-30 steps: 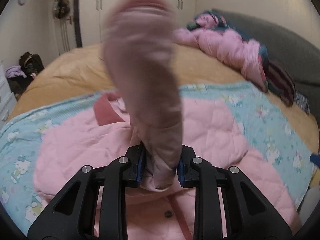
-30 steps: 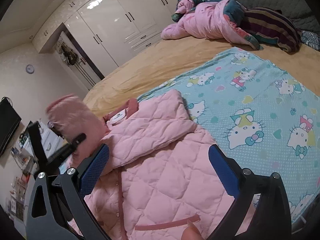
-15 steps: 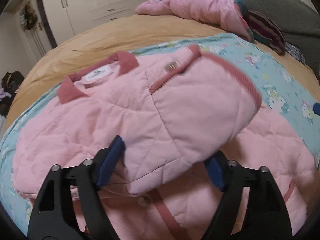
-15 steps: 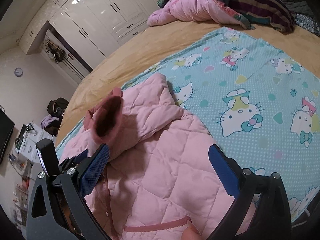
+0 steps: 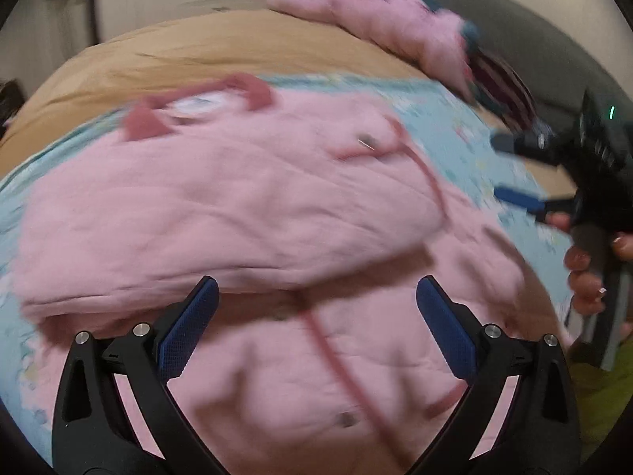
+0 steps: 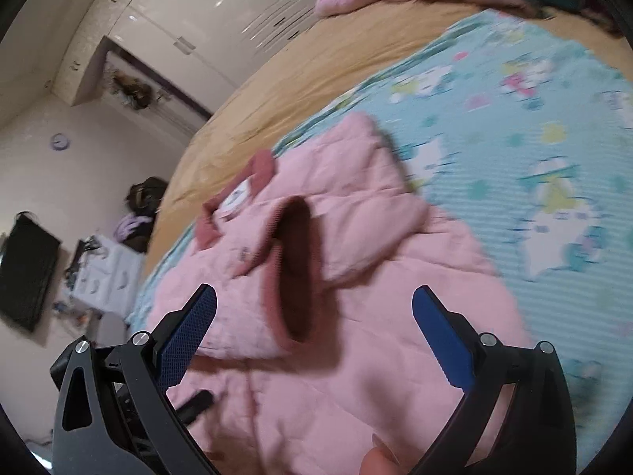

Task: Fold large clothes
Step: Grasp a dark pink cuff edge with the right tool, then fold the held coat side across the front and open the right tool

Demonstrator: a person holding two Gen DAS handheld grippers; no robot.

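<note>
Left wrist view first: your left gripper [image 5: 316, 328] has its jaws opening, and nothing is pinched between the blue pads [image 5: 188, 330]. They hang just above the pink quilted jacket [image 5: 221, 206]. The jacket lies spread on the light blue cartoon-print blanket [image 5: 467, 138], which sits on the tan bed [image 5: 198, 51]. One sleeve is folded across the jacket's chest, with the darker pink collar [image 5: 253, 87] at the far side. The whole shot is pretty blurry, so small details are lost. At the right edge you can see your right gripper [image 5: 510, 170] with your hand [image 5: 585, 273] wrapped round its handle; its jaws stand apart over the blanket. At the far right of the bed there's a heap of pink and striped bedding [image 5: 415, 27].

Right wrist view: your right gripper [image 6: 314, 332] is released too, pads [image 6: 443, 340] wide apart and gripping nothing. Between them and a bit farther off is the sleeve cuff [image 6: 296, 269], its dark opening facing the camera, resting on the jacket's body. The collar and a white label sit farther left. The blanket [image 6: 534, 138] runs off to the right. Past the bed on the left there's a white wardrobe [image 6: 190, 12], a small clock [image 6: 60, 141], a dark screen [image 6: 23, 269] and a white drawer unit [image 6: 107, 273] with stuff piled on top; I can't make out what it is.
</note>
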